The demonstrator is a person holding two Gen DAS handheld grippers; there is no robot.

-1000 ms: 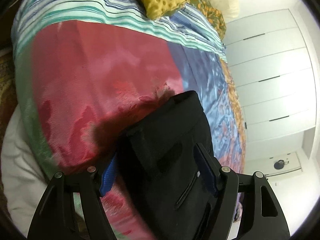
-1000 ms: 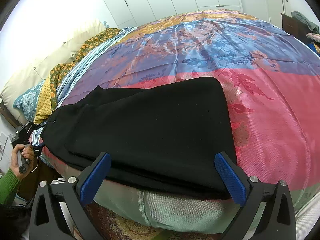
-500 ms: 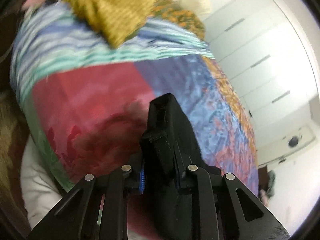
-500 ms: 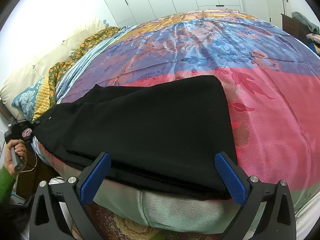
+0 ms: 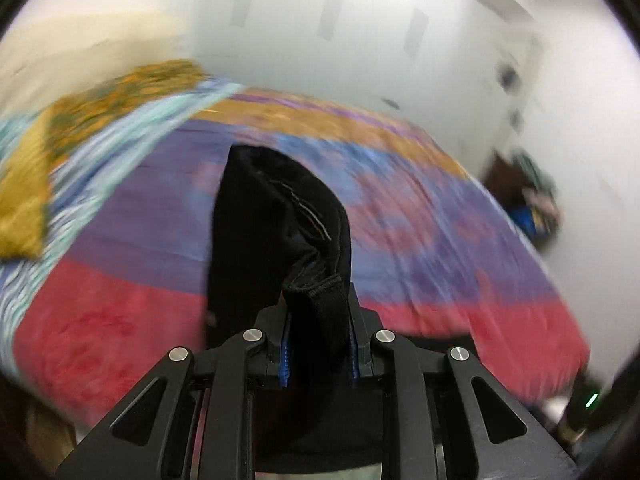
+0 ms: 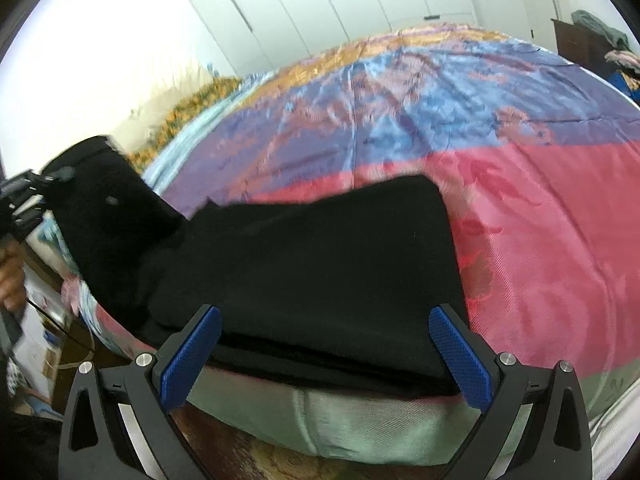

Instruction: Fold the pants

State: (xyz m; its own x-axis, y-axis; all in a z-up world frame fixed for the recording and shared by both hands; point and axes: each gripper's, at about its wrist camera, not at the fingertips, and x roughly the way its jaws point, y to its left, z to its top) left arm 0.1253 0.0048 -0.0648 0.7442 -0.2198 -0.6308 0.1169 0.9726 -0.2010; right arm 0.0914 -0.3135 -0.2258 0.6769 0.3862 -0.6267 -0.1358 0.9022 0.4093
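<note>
The left gripper (image 5: 318, 320), a black two-finger tool with blue pads, is clamped on a bunched end of the black fabric pants (image 5: 280, 216); the cloth fills the narrow gap between the pads at the lower middle of the left wrist view and stands up from there toward the centre of the frame, a stitched seam and hem showing on its right fold. Behind it, heavily blurred, lies the multicoloured satin bedspread (image 5: 120, 320), with red at the bottom, then purple and blue, and an orange band along the far side. At the upper left sits a mustard-yellow patterned cloth (image 5: 80, 120), and white wardrobe doors (image 5: 360, 20) fill the top.

In the right wrist view, the right gripper (image 6: 326, 354) has its blue-padded fingers wide apart at the bottom of the frame, nothing between them; they hover just in front of the near edge of the pants (image 6: 304, 264). The pants lie flat on the bedspread (image 6: 540, 240) across the centre, near its front edge. Toward the left of the frame the black cloth rises off the bed in a raised flap, up to the left gripper (image 6: 24, 196) at the left edge, below which part of a hand (image 6: 10, 280) shows.
</note>
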